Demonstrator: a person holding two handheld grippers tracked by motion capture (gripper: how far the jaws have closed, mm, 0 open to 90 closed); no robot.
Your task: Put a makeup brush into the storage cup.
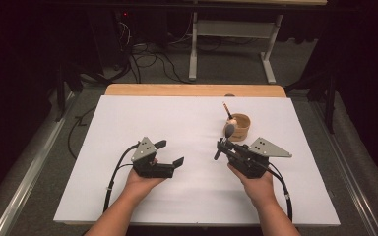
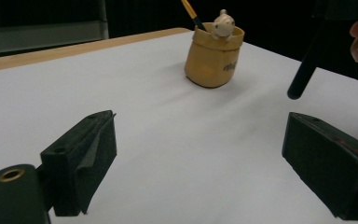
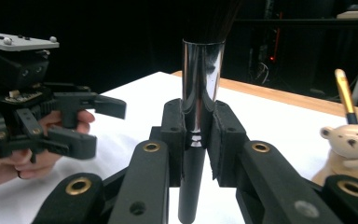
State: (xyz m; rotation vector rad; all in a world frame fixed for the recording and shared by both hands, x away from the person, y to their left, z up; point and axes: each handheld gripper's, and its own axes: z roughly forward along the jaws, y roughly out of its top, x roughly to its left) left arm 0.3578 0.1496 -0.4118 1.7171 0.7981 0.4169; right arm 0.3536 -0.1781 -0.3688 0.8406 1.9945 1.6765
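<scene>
Held upright in the right gripper jaws, the black-handled, chrome-ferruled makeup brush could snag the round tan holder at one o'clock; the left gripper jaws gape empty.

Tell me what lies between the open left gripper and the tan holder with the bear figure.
Nothing: bare white table runs from the left gripper to the tan holder, as the left gripper view shows.
</scene>
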